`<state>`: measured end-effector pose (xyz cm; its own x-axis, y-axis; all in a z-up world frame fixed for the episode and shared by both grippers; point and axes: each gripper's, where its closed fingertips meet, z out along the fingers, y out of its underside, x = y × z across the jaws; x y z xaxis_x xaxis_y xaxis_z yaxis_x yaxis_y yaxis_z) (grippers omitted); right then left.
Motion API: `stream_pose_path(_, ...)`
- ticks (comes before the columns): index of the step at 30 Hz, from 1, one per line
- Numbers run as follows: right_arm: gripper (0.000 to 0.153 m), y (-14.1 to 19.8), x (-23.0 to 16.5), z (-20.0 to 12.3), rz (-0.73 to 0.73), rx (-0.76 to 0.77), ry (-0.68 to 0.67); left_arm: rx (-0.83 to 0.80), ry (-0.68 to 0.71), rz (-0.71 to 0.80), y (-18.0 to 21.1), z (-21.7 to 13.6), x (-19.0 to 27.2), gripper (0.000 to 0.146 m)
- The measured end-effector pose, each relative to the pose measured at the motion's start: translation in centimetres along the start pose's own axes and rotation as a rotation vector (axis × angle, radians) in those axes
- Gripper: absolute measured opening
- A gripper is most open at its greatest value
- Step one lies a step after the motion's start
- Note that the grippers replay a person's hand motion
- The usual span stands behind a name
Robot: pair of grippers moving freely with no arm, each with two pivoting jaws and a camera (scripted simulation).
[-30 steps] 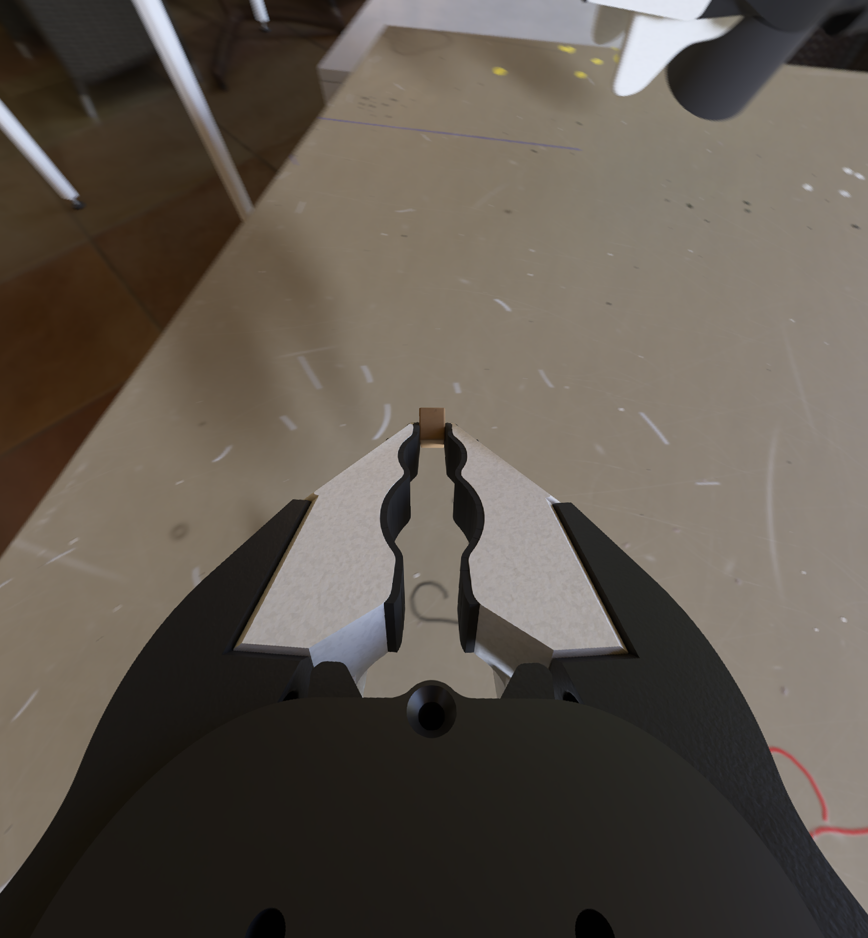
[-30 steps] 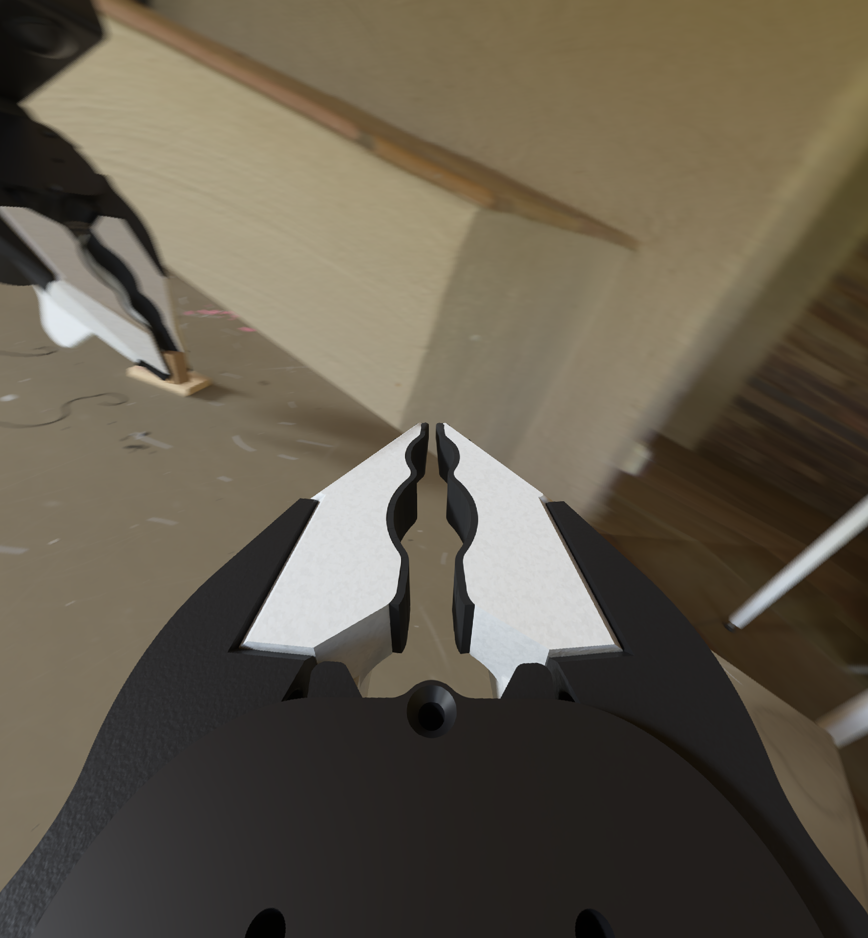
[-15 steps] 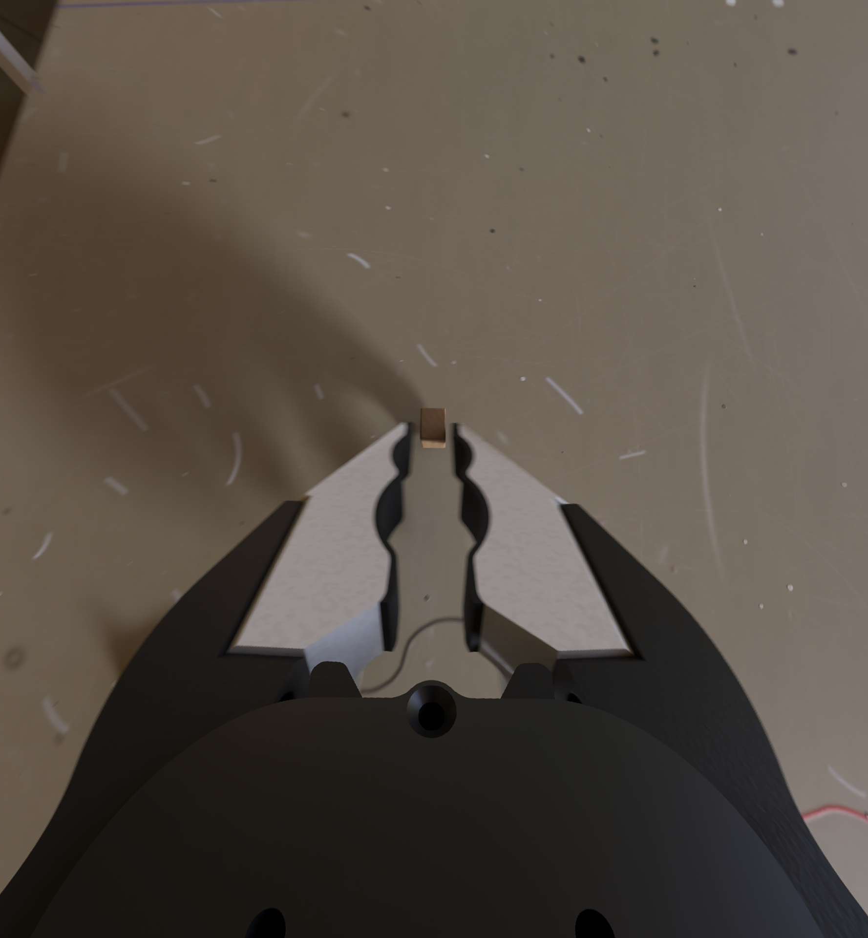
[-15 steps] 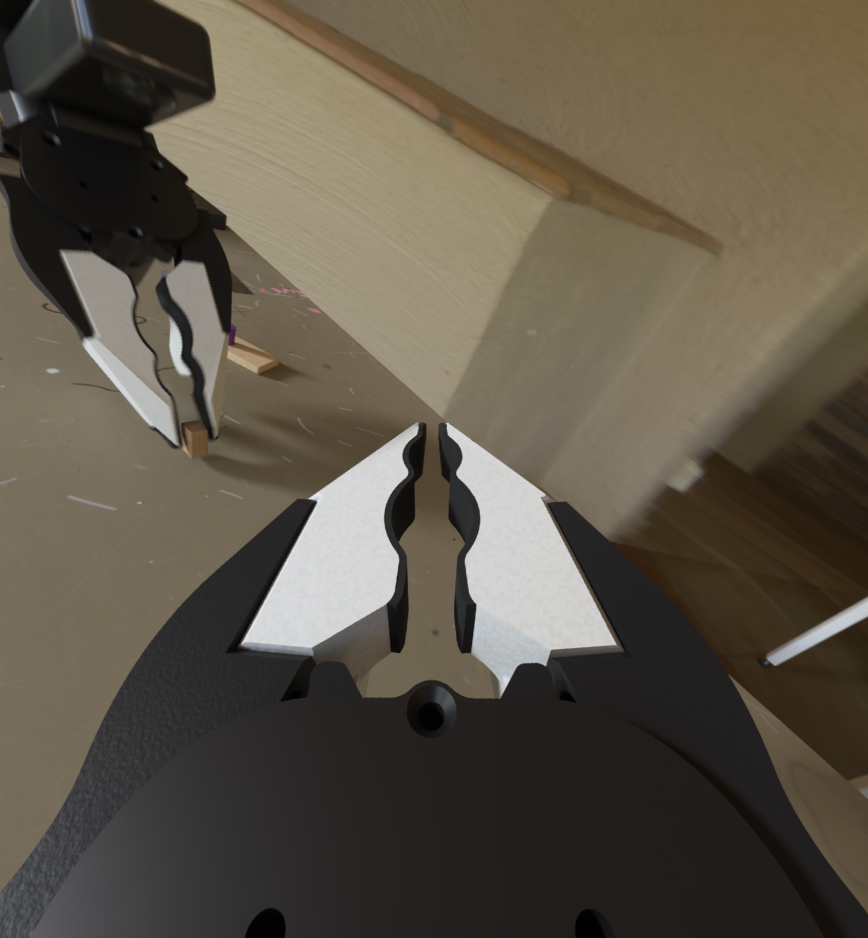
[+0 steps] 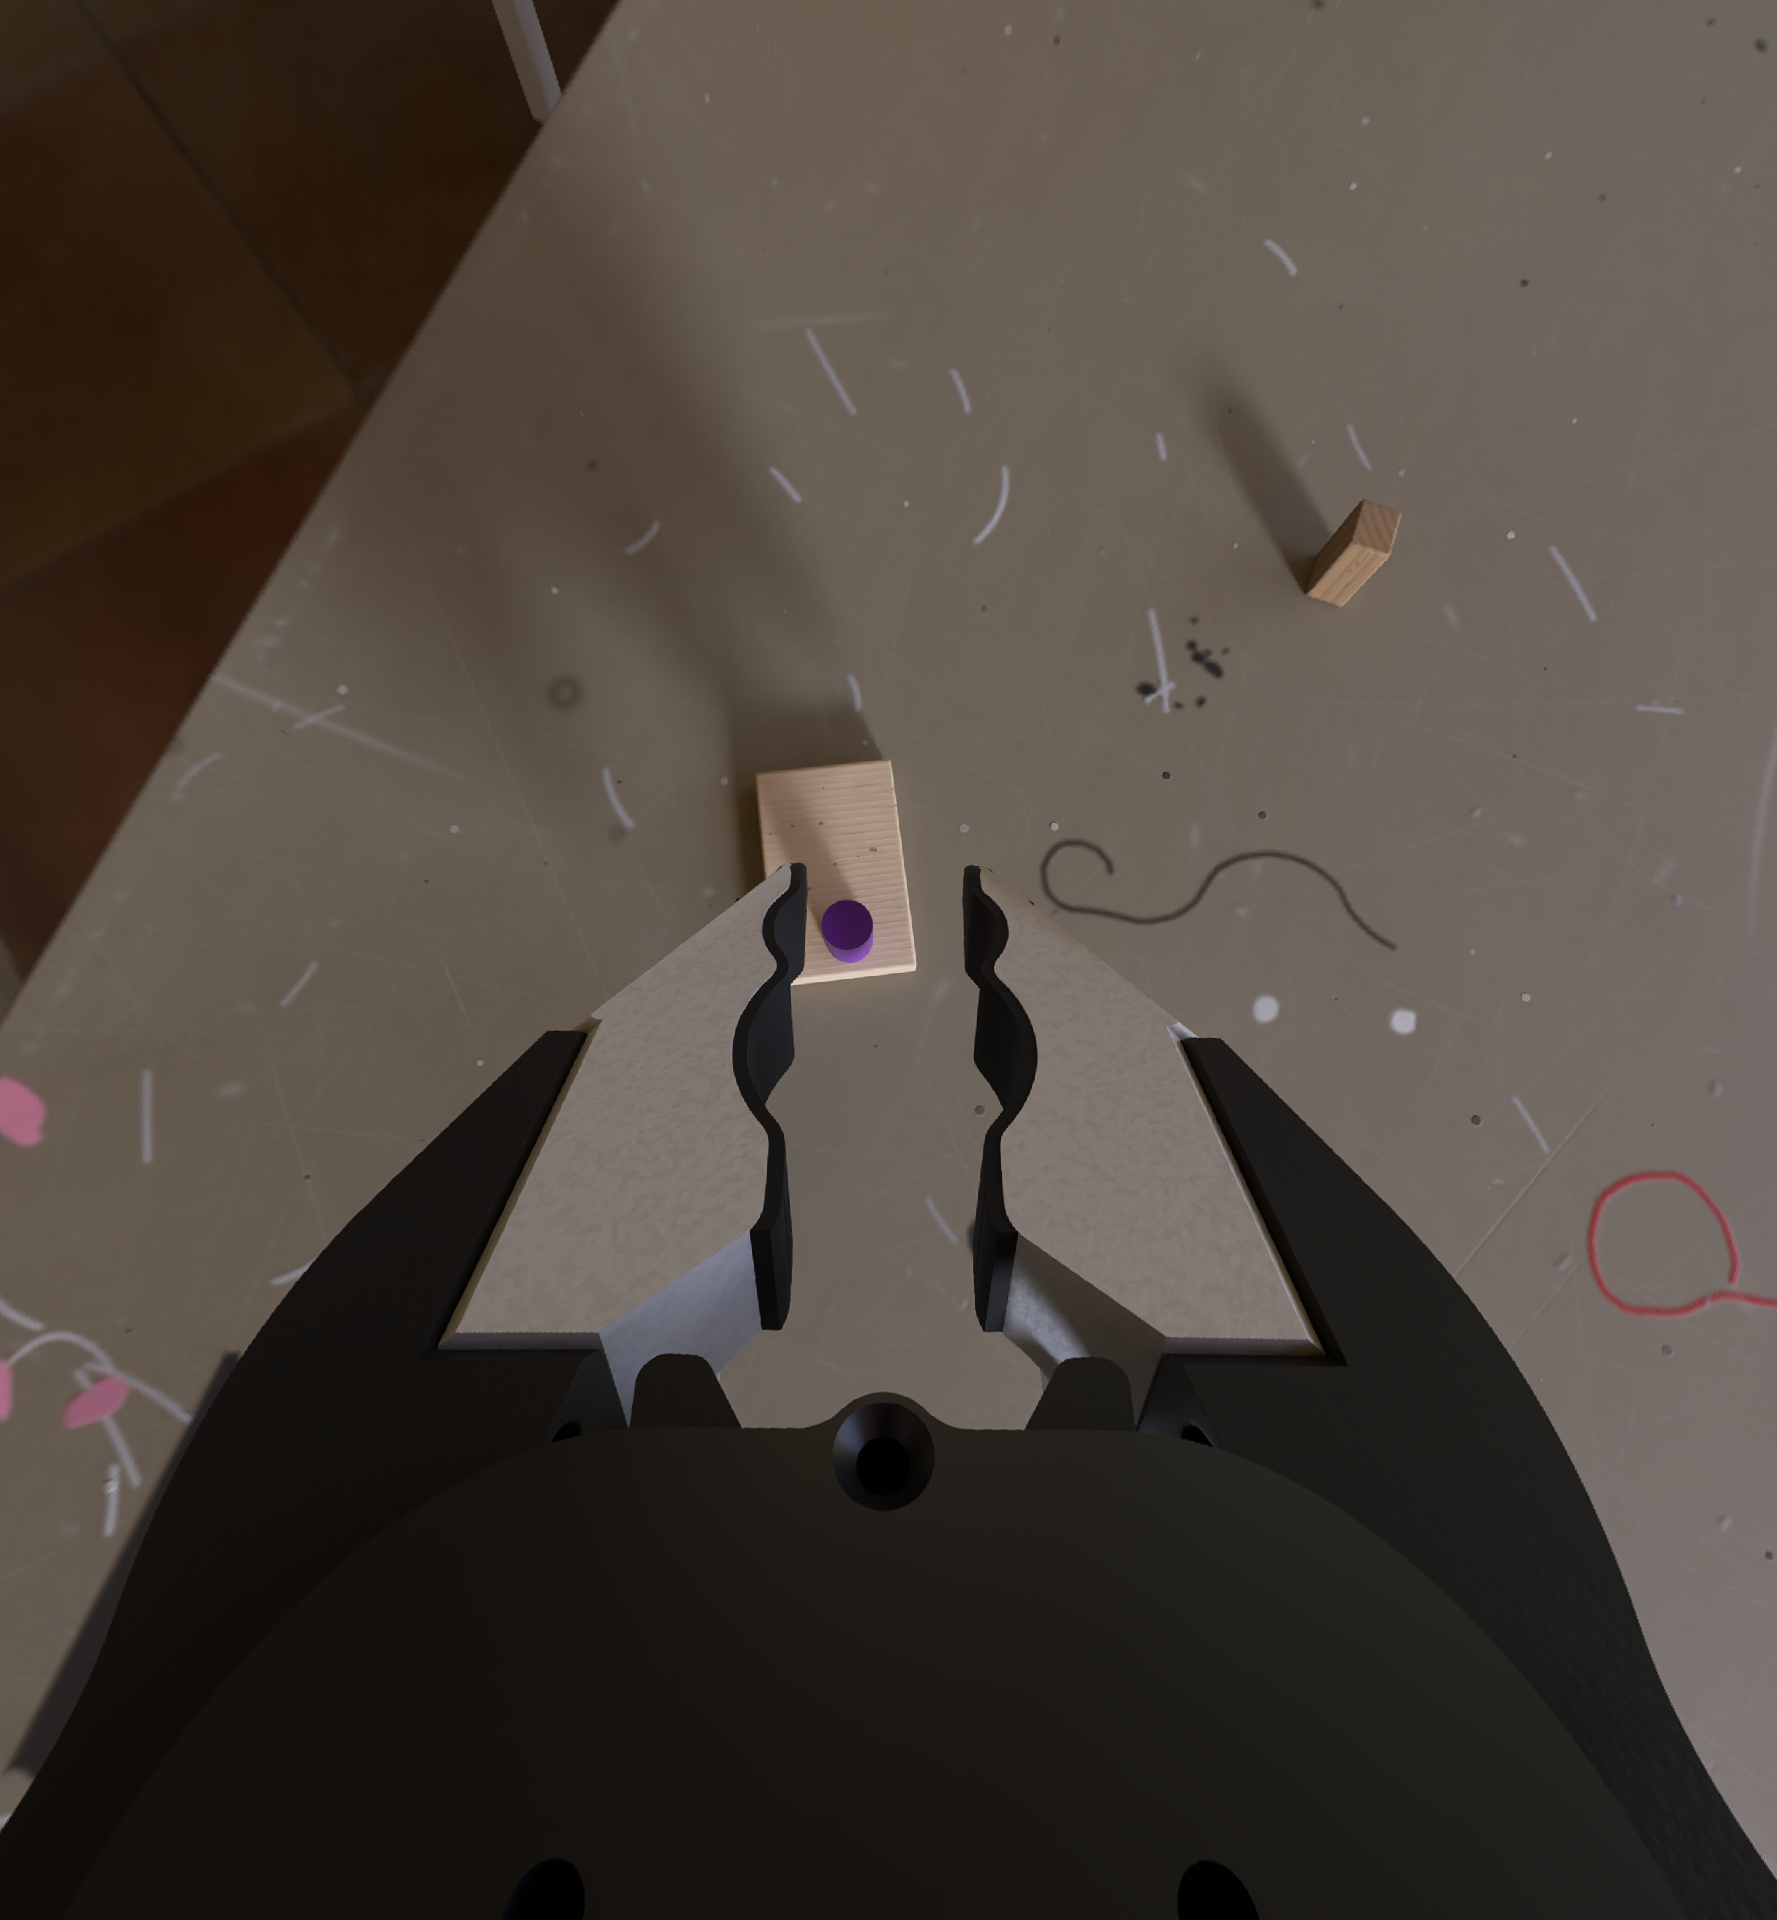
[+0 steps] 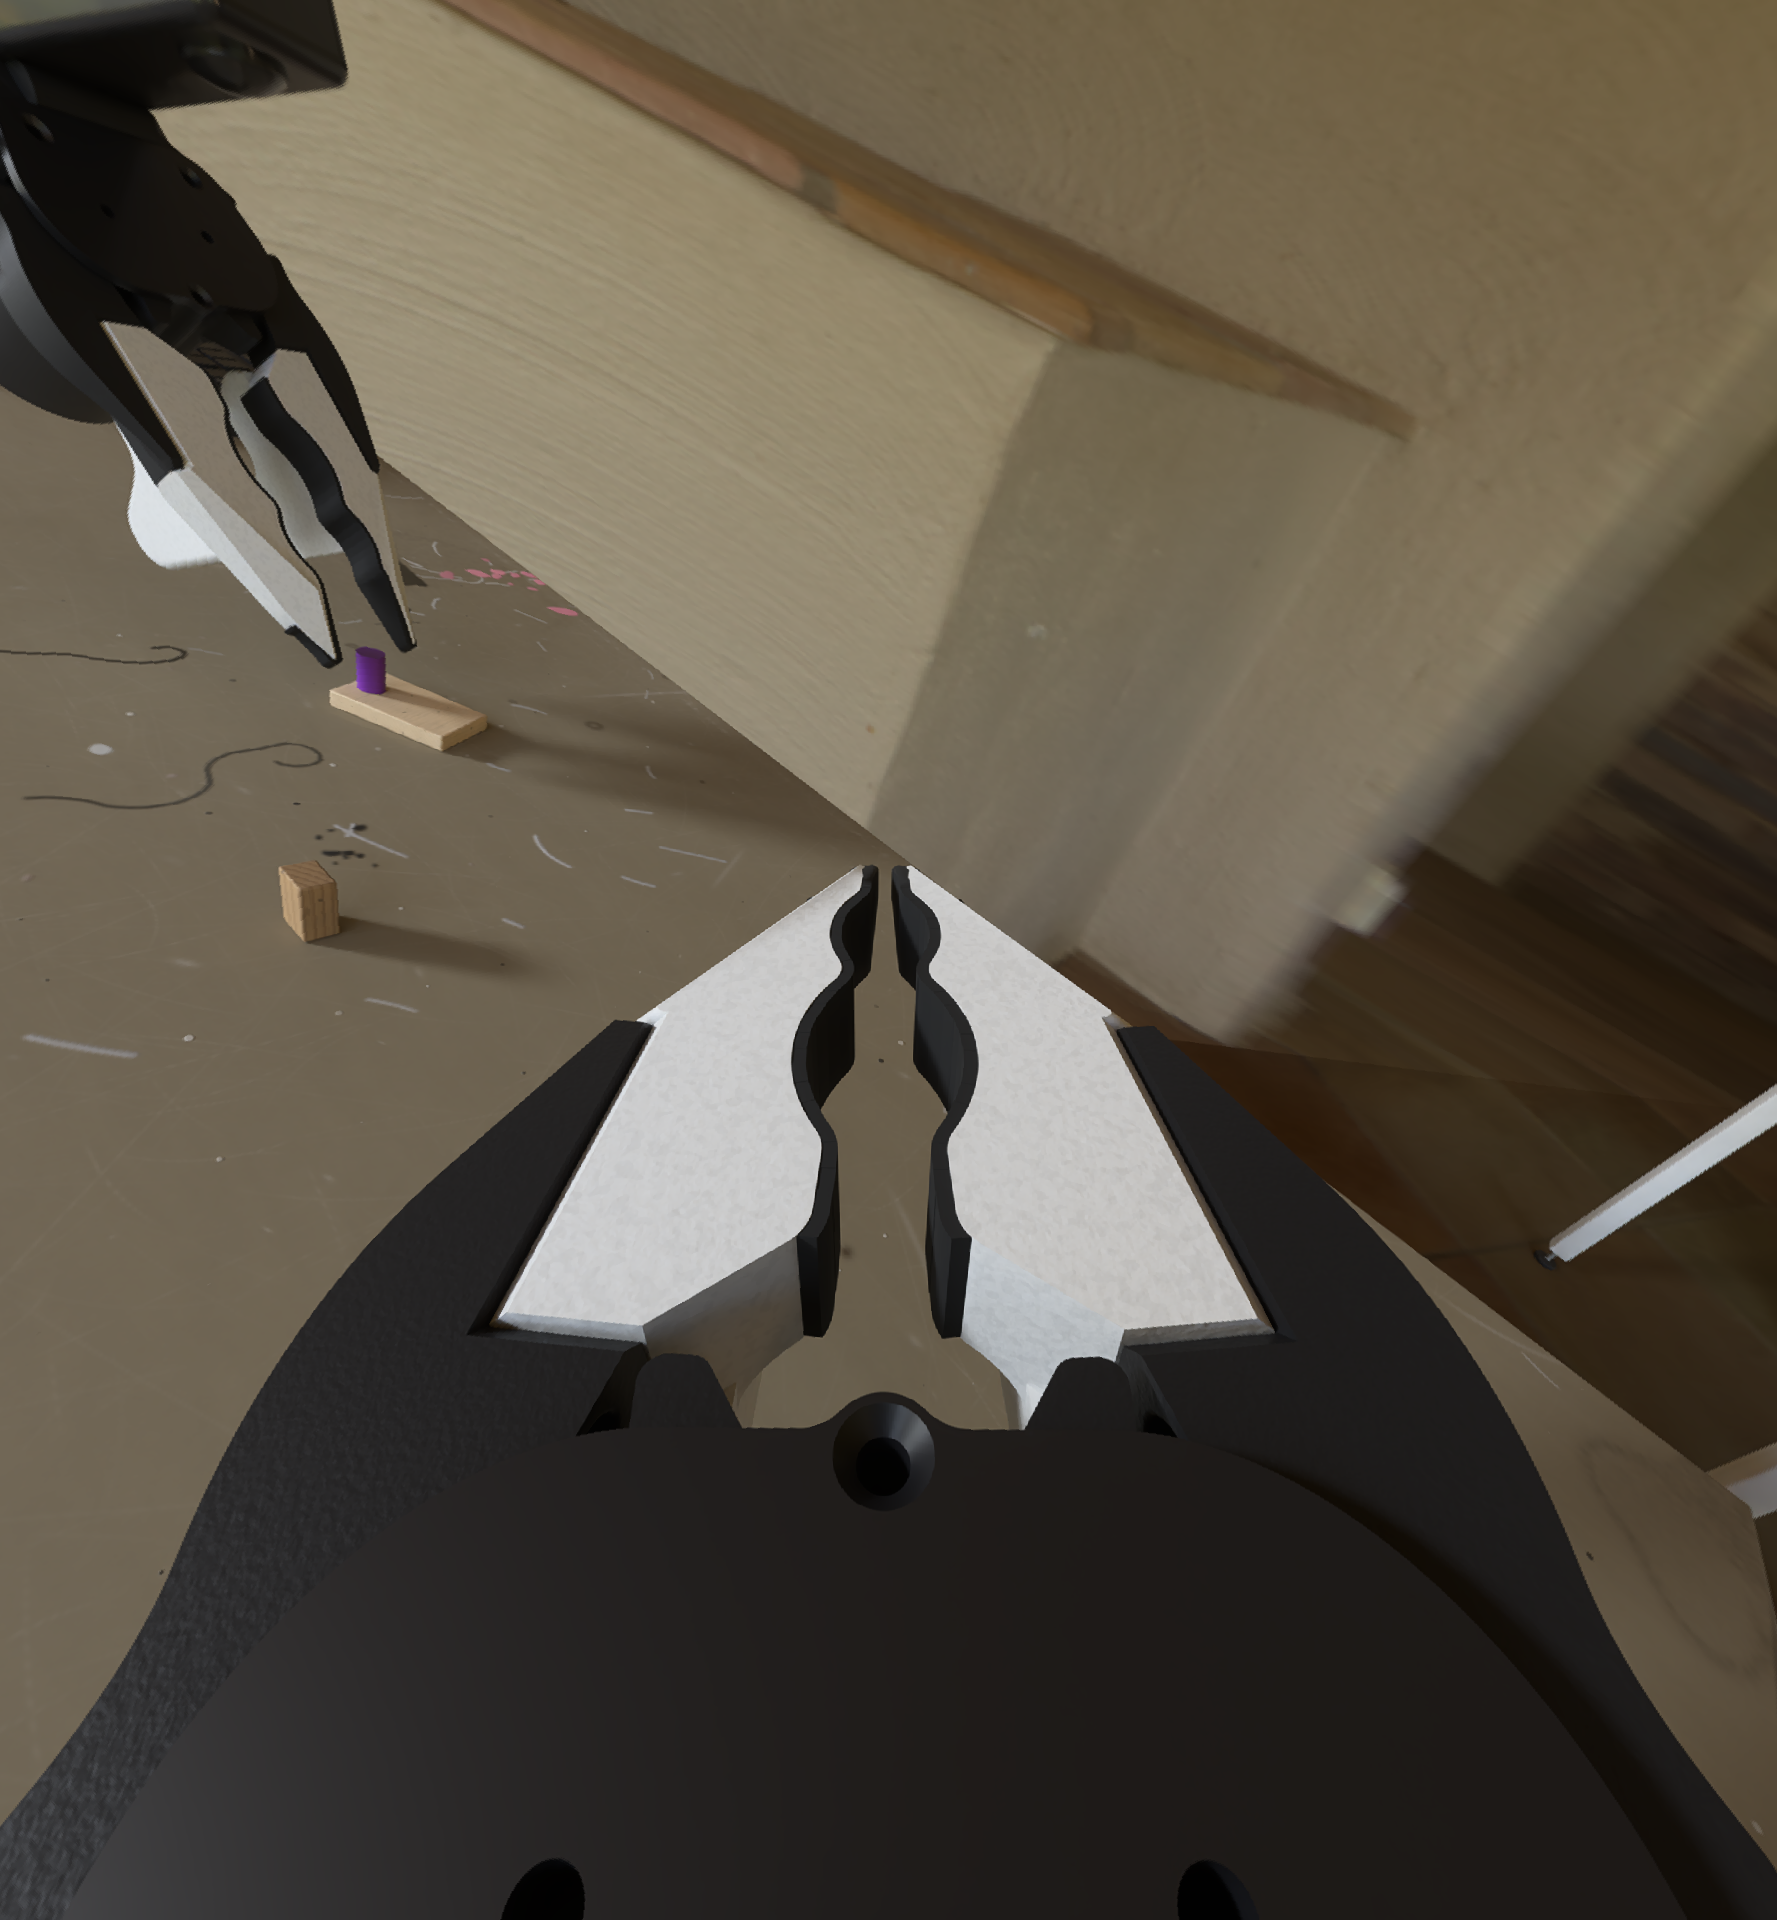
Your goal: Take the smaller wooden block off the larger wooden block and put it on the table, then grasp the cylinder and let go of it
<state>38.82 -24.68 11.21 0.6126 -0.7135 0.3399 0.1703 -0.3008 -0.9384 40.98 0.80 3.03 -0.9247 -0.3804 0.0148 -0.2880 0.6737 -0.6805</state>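
First stage judged complete: the small tan wooden block (image 5: pixel 1353 553) lies on the scuffed grey table (image 5: pixel 1486 260), well apart from the flat pale wooden slab (image 5: pixel 834 831). The purple cylinder (image 5: pixel 846 928) stands on the slab's near end, ungrasped. Left gripper (image 5: pixel 882 883) hangs just above it, jaws apart, empty. Right gripper (image 6: pixel 884 881) sits nearly closed, empty, far right.

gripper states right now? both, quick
Left gripper: open, empty, fingers above the purple cylinder.
Right gripper: shut, holding nothing.
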Motion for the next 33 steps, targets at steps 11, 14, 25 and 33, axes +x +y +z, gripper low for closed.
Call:
stream_pose_path(11, 0.002, 0.2, 0.1, 0.0, -0.003, -0.008, 0.003, -0.032, -0.038, 0.001, 0.8, 0.4, -0.7, 0.011)
stream_pose_path(14, 0.001, 0.2, 0.1, 0.0, -0.003, -0.008, 0.003, -0.032, -0.015, 0.02, 0.7, 0.5, -0.2, 0.011)
stream_pose_path(25, 0.001, 0.3, 0.0, 0.1, -0.01, -0.013, 0.001, -0.044, 0.012, 0.036, 0.8, 0.9, 0.3, 0.011)
stream_pose_path(33, 0.001, 0.3, 0.1, 0.0, -0.015, -0.012, 0.005, -0.03, 0.025, 0.006, 0.8, 0.9, 0.2, 0.011)
